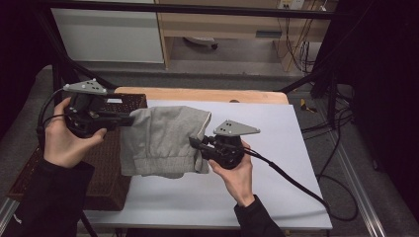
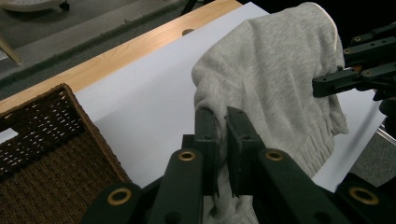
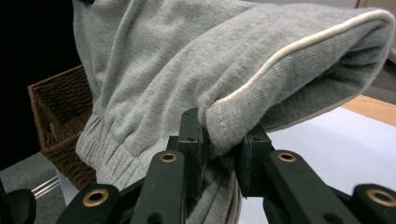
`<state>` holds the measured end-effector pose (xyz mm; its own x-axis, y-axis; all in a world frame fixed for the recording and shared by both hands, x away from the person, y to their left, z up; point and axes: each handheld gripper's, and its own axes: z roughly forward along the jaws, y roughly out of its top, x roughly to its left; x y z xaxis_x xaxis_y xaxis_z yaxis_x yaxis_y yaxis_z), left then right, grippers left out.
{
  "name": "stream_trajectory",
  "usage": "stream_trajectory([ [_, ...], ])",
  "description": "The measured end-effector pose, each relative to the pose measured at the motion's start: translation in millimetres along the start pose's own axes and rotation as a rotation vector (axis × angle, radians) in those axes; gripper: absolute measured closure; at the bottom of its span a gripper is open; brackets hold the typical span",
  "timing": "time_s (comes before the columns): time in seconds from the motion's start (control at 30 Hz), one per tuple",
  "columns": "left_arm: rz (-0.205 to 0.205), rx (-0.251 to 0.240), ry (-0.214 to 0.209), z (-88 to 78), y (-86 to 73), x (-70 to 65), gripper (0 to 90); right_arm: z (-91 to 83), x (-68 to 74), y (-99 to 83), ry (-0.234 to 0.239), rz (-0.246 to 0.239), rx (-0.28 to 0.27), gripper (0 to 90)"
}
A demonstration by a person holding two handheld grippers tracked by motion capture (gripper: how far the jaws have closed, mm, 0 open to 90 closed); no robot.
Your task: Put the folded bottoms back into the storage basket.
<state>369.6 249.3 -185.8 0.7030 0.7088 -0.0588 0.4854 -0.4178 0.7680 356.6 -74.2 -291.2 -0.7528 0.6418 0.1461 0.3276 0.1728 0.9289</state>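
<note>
I hold the folded grey sweatpants (image 1: 160, 140) aloft, left gripper (image 1: 129, 119) and right gripper (image 1: 194, 143) each clamped on an edge, keeping them clear beside the wicker basket (image 1: 106, 182).

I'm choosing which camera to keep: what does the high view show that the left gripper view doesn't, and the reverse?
High view alone: both hands, the right gripper clamped on the grey garment. Left gripper view alone: its own jaws pinching a fold of cloth, close up. Both: the garment held up over the white sheet, the wicker basket alongside.
</note>
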Motion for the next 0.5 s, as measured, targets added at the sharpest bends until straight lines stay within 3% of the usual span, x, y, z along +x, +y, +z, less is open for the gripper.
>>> stream_trajectory([
  [0.5,0.008,-0.007,0.023,-16.7,3.3,6.1,83.9,6.4,7.2,12.1,0.012,-0.007,-0.019,75.1],
])
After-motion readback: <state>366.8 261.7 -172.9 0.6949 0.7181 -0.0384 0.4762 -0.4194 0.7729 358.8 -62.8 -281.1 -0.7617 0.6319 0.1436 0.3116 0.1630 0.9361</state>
